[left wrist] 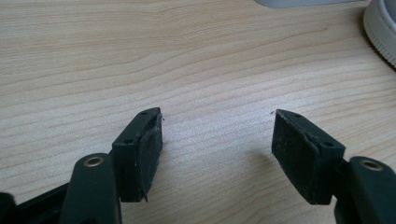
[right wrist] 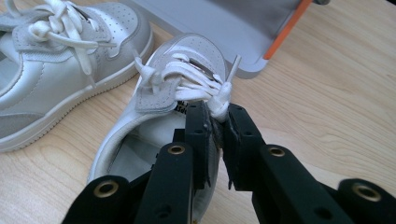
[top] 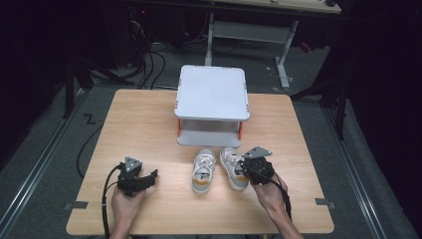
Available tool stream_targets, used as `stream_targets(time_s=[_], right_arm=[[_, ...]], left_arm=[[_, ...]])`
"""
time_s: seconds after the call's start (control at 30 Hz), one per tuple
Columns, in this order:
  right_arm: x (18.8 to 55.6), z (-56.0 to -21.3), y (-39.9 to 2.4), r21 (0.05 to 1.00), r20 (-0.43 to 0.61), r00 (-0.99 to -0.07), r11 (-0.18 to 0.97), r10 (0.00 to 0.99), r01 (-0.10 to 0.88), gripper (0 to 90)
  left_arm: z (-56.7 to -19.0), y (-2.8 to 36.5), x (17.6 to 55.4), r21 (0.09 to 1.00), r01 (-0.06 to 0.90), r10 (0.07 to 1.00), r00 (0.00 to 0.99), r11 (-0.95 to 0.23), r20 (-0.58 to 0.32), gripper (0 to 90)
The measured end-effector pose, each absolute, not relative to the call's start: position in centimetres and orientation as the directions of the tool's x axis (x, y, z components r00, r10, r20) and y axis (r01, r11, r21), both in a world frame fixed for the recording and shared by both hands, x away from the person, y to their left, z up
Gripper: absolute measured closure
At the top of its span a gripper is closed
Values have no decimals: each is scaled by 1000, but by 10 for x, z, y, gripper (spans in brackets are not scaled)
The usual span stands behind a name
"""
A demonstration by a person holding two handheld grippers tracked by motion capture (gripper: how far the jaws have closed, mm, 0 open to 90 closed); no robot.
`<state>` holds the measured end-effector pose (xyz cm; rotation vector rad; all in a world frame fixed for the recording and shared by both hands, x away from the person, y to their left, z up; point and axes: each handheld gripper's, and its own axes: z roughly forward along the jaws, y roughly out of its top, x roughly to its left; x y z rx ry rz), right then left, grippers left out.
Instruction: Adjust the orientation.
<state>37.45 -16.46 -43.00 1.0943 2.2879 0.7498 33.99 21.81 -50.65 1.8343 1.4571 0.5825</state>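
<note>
From the high view, the right gripper (top: 247, 168) is sitting on the right shoe (top: 233, 168), just near of the shelf (top: 212, 104). The left gripper (left wrist: 217, 140) is hovering open over bare table (left wrist: 140, 56). In the right gripper view, closed jaws are pinching that shoe's side wall, toe pointing far.

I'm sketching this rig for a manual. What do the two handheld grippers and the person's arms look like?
Both the left gripper and the right gripper are black, each topped by a grey three-cornered plate, with a black cable trailing back along the forearm. The jaws are flat black blocks with worn dark pads, on black links with brass-coloured rivets. The forearms are bare, no sleeves visible.
</note>
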Motion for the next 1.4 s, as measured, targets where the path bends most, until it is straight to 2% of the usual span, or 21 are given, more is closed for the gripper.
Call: stream_targets(time_s=[0.43, 0.7, 0.97, 1.23, 1.4], right_arm=[[380, -437, -140, 619, -215, -566, 560, 796, 551, 800], [379, -436, -142, 614, -152, -601, 552, 785, 565, 782], [375, -438, -148, 658, -42, -636, 501, 770, 563, 740], [373, -436, -160, 704, 30, -635, 435, 772, 561, 570], [375, -437, -180, 756, 89, -618, 351, 781, 553, 502]], left_arm=[[-507, 218, 340, 760, 641, 961, 264, -107, -87, 340], [-507, 218, 340, 760, 641, 961, 264, -106, -89, 342], [-507, 218, 340, 760, 641, 961, 263, -106, -88, 341], [-507, 218, 340, 760, 642, 961, 263, -103, -91, 342], [-507, 219, 340, 760, 642, 960, 262, -102, -93, 342]])
